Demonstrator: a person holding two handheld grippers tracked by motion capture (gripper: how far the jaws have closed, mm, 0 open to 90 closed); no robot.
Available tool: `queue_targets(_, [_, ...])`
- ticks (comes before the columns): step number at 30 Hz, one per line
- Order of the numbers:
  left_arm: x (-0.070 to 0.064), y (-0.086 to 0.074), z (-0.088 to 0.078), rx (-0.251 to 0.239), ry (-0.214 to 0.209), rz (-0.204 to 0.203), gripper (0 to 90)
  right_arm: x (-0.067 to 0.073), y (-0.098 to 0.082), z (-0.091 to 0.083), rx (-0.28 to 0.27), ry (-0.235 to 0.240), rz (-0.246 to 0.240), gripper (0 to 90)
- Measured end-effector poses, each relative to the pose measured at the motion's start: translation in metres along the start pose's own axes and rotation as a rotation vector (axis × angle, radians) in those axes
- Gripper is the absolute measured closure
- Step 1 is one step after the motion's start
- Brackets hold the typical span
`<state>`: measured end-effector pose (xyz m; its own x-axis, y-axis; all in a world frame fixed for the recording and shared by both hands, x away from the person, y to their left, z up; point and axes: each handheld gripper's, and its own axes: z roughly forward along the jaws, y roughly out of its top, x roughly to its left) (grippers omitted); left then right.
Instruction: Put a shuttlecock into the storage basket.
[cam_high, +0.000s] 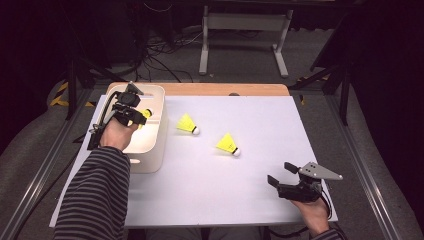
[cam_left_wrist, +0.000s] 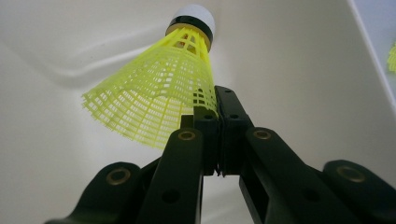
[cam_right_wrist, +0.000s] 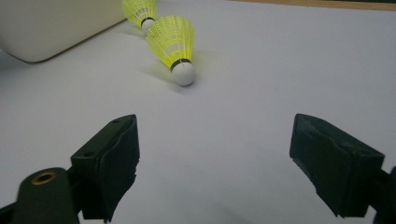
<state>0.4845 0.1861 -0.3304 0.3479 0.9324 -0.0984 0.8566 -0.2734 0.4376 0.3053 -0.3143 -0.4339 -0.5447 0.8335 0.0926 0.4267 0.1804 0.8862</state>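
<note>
My left gripper (cam_high: 134, 115) hangs inside the white bin (cam_high: 156, 145) at the table's left, shut on the rim of a yellow shuttlecock (cam_left_wrist: 159, 88) whose white cork points away from me toward the bin's wall. In the left gripper view my left gripper (cam_left_wrist: 218, 109) pinches the yellow skirt's edge. Two more yellow shuttlecocks lie on the white sheet: one (cam_high: 187, 124) just right of the bin, one (cam_high: 228, 144) near the middle. My right gripper (cam_high: 279, 174) rests open low over the sheet at the front right, jaws wide apart, facing the nearer shuttlecock (cam_right_wrist: 175, 44).
The white sheet (cam_high: 260, 120) covers a wooden tabletop (cam_high: 225, 89). A person's striped sleeve (cam_high: 97, 195) reaches in at the front left. Beyond the table stand a white frame leg (cam_high: 204, 45) and loose cables on a grey floor.
</note>
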Motion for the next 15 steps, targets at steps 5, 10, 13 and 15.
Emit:
queue_targets(5, [0.0023,0.0015,0.0038,0.008,0.000,-0.010,88.4,-0.0001,-0.0001,0.0001,-0.002,0.002,0.001,16.3])
queue_targets(10, [0.0044,0.0021,0.0057,0.008,0.003,-0.016,88.4,0.0001,0.0001,0.0000,0.000,0.000,0.001,16.3])
queue_targets(13, [0.0060,0.0023,0.0068,0.013,0.004,-0.020,88.4,-0.0001,0.0000,0.0001,0.000,0.001,0.000,16.3])
queue_targets(15, [0.0064,0.0021,0.0082,0.014,0.004,-0.024,88.4,0.0000,0.0001,0.0002,0.000,0.001,0.000,16.3])
